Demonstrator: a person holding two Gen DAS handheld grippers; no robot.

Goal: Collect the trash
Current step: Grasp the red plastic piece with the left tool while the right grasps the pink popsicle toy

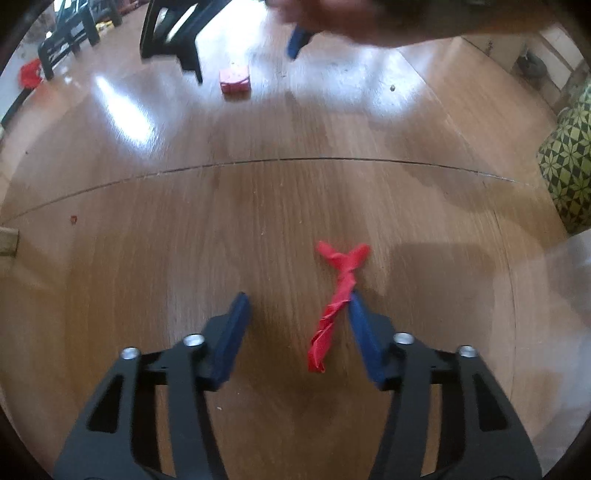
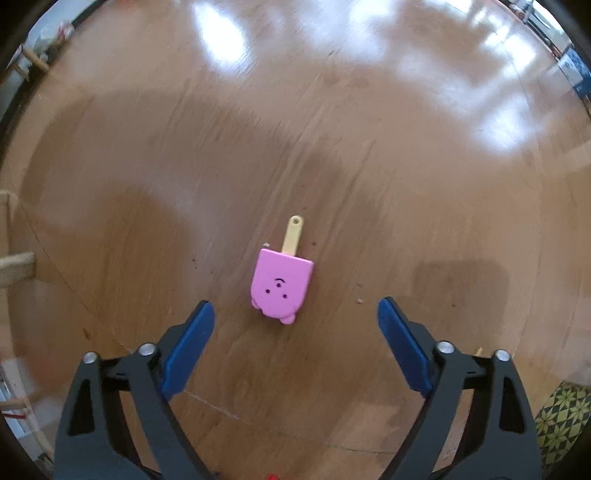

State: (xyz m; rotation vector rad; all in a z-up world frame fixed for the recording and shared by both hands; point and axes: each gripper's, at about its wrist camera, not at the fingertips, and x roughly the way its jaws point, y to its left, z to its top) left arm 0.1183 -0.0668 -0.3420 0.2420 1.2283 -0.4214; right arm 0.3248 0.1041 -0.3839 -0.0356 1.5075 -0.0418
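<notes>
In the left wrist view the left gripper (image 1: 297,308) points down at a wooden floor (image 1: 184,229), its blue fingers (image 1: 231,339) partly apart. A twisted red wrapper (image 1: 338,299) lies between them in the lower centre of the frame — its middle rests against the inner face of the finger on the right, while the finger on the left stands clear of it, so the pads do not clamp it. Towards the top centre sits a small red box (image 1: 235,80), beside the leg of a black chair (image 1: 173,33); a blurred hand with another blue finger crosses the top edge. A green patterned cushion (image 1: 569,162) shows at the right edge.

In the right wrist view the right gripper (image 2: 295,314) hangs over the same floor (image 2: 147,166) with its jaws wide apart and nothing between the pads. A pink toy popsicle (image 2: 280,286) with a pale stick lies flat at the centre of the frame, just beyond the fingertips and midway between them — stick pointing toward the top of the frame, untouched by either finger
</notes>
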